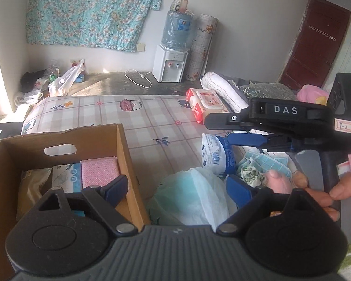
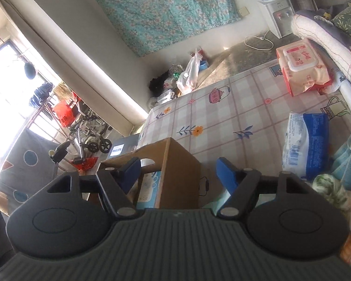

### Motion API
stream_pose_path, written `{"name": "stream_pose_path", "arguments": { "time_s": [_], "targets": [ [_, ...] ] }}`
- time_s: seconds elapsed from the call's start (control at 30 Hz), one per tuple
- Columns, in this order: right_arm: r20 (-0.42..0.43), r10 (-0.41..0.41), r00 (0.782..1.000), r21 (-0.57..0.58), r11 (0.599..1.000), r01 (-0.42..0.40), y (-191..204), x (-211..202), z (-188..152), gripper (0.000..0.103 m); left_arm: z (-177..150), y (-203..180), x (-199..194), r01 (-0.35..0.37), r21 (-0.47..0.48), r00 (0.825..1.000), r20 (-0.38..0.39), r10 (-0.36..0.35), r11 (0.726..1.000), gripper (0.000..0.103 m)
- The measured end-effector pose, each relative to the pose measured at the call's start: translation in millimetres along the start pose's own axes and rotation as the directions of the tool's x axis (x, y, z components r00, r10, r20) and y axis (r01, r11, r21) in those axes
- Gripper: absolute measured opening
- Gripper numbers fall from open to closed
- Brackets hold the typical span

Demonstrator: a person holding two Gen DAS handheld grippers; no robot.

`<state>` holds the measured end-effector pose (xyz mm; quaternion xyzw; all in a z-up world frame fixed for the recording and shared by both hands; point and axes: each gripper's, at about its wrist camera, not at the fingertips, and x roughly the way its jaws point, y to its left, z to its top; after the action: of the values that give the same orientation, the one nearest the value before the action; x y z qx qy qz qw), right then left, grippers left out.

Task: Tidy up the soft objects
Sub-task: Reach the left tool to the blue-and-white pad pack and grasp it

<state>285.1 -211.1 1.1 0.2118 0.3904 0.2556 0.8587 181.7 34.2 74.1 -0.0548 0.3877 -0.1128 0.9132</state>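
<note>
A brown cardboard box (image 1: 126,154) stands at the left on the checked sheet (image 1: 100,114); inside lie a pink cloth (image 1: 99,172) and a wipes pack (image 1: 66,175). My left gripper (image 1: 176,190) is open, one finger over the box's right wall, the other above a white and teal plastic bag (image 1: 194,194). To the right lie a blue and white pack (image 1: 216,154), teal checked cloths (image 1: 266,161) and a green floral bundle (image 1: 251,174). My right gripper (image 2: 178,173) is open and empty above the box (image 2: 175,164). The left wrist view shows that right gripper (image 1: 220,128) from the side, held by a hand (image 1: 320,192).
Two red wipes packs (image 1: 206,106) and a rolled white towel (image 1: 224,89) lie at the sheet's far right, with pillows behind. A Philips box (image 2: 118,151) sits left of the cardboard box. A water dispenser (image 1: 170,63) and plastic bags (image 1: 65,79) stand on the floor beyond.
</note>
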Motion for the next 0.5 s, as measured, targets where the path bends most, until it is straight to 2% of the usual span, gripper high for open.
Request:
{"name": "stream_pose_path", "arguments": {
  "time_s": [0.13, 0.27, 0.4, 0.5],
  "targets": [
    [-0.031, -0.140, 0.990, -0.021, 0.990, 0.139, -50, -4, 19, 0.074, 25, -32, 54, 0.056, 0.090, 0.996, -0.069, -0.050, 0.994, 0.093],
    [-0.103, -0.238, 0.966, 0.003, 0.971, 0.240, -102, 10, 38, 0.075, 44, -54, 114, 0.110, 0.128, 0.983, -0.162, -0.088, 0.986, 0.093],
    [-0.201, -0.279, 0.939, 0.070, 0.952, 0.298, -151, 38, 54, 0.075, 52, -71, 170, 0.161, 0.170, 0.961, -0.251, -0.116, 0.972, 0.092],
    [-0.240, -0.268, 0.933, 0.108, 0.948, 0.300, -172, 61, 61, 0.075, 55, -80, 209, 0.179, 0.185, 0.944, -0.308, -0.116, 0.966, 0.091]
  ]
}}
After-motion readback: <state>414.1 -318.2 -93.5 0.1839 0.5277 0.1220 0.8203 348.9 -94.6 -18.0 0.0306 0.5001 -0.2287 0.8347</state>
